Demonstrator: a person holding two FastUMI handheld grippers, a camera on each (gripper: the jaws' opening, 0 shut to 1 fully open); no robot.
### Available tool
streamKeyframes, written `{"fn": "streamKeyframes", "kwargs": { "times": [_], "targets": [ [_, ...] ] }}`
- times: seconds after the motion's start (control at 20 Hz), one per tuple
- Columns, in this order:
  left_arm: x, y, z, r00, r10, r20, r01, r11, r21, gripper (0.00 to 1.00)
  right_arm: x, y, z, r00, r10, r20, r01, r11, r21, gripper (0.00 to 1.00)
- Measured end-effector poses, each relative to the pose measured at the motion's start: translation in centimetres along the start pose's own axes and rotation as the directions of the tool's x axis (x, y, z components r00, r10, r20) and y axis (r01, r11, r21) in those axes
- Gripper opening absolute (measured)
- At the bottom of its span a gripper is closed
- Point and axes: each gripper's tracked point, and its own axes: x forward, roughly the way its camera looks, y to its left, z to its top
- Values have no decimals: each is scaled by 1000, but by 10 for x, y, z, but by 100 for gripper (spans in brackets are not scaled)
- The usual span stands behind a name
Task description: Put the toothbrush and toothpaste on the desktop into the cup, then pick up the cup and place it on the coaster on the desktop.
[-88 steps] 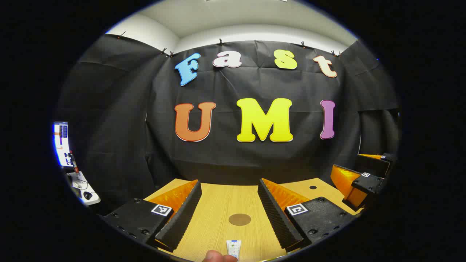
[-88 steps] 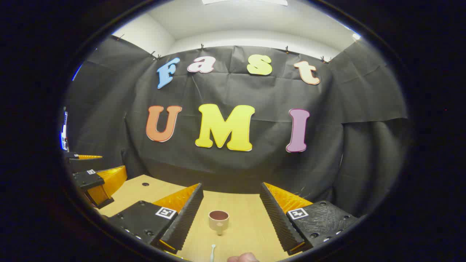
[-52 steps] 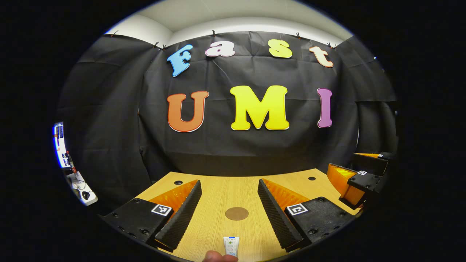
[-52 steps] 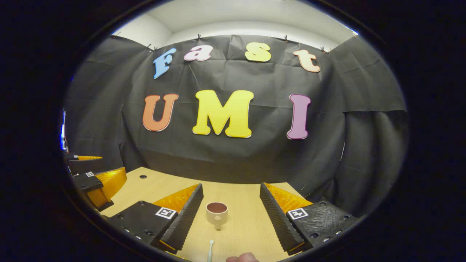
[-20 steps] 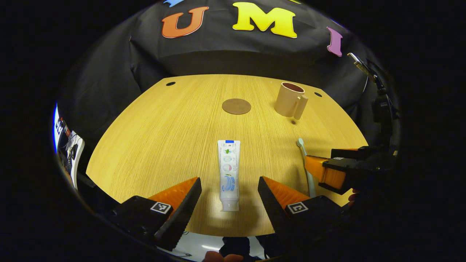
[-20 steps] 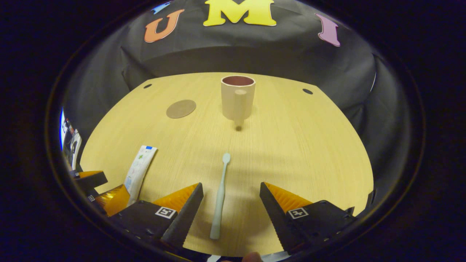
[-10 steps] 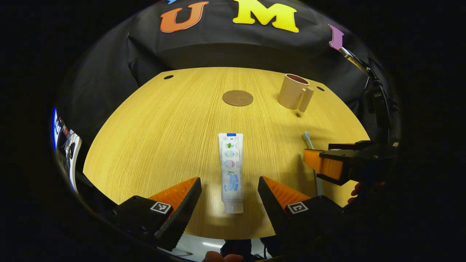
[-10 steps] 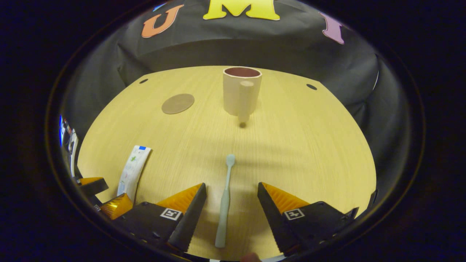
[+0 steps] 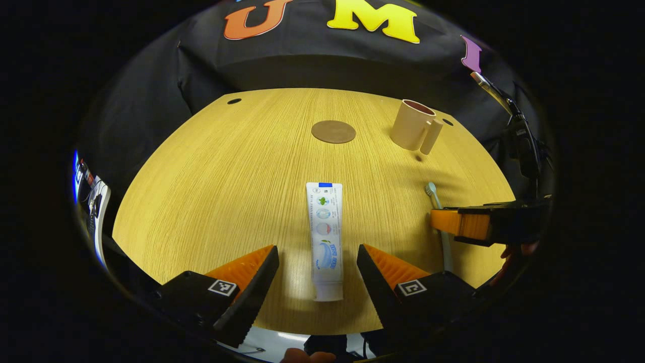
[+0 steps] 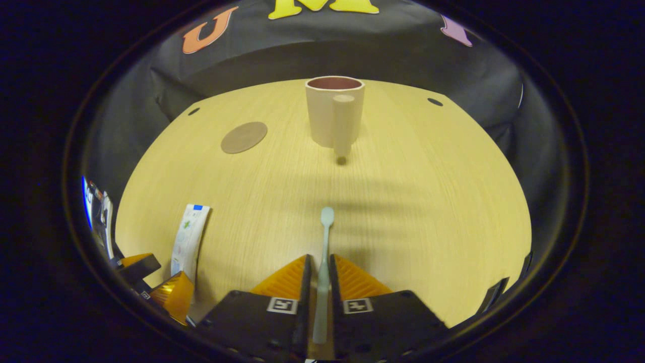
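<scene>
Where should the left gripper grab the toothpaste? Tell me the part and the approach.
Grip the toothpaste across its flat lower body just above the cap, coming straight down. It lies flat, lengthwise between the open left gripper fingers, so they can close on its two long edges.

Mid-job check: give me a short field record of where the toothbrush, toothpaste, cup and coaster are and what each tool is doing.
right tool: shut on toothbrush handle, brush lying on desktop
left tool: open, straddling toothpaste, not gripping
toothpaste: flat on desktop, cap toward the tool
cup: upright, looks empty, handle toward right tool
coaster: bare, left of cup in right gripper view
</scene>
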Motion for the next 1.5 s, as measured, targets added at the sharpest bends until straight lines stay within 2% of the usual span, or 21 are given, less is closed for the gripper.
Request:
{"fn": "streamKeyframes", "kwargs": {
  "times": [0.05, 0.2, 0.7, 0.9, 1.05, 1.15, 1.4, 1.5],
  "targets": [
    [1, 1, 0, 1000, -2, -2, 2, 1000, -1, 100, 0, 1, 1, 1000, 3, -6, -3, 1000, -7, 8],
    [5, 1, -1, 1000, -3, -11, 3, 1000, -8, 99, 1, 0, 1, 1000, 3, -9, -3, 1000, -19, 1],
    [12, -3, 3, 1000, 17, 13, -17, 1000, -1, 99, -17, -8, 9, 999, 29, 26, -29, 999, 14, 0],
    [18, -7, -7, 1000, 14, -6, -14, 1000, 13, 82, -26, -16, 14, 998, 26, 50, -27, 999, 23, 0],
    [24, -7, -10, 1000, 11, -19, -10, 1000, 20, 63, -33, -18, 19, 998, 28, 65, -30, 999, 26, 0],
    [24, -5, -7, 1000, 13, -9, -13, 1000, 26, 56, -35, -19, 21, 997, 28, 74, -29, 999, 16, 0],
    [25, -6, -7, 1000, 24, -20, -23, 999, 31, 46, -41, -18, 22, 996, 39, 83, -40, 999, 6, 0],
    [24, -5, -6, 1000, 7, -18, -7, 1000, 21, 43, -45, -18, 25, 994, 46, 94, -46, 999, -5, 0]
  ]
}}
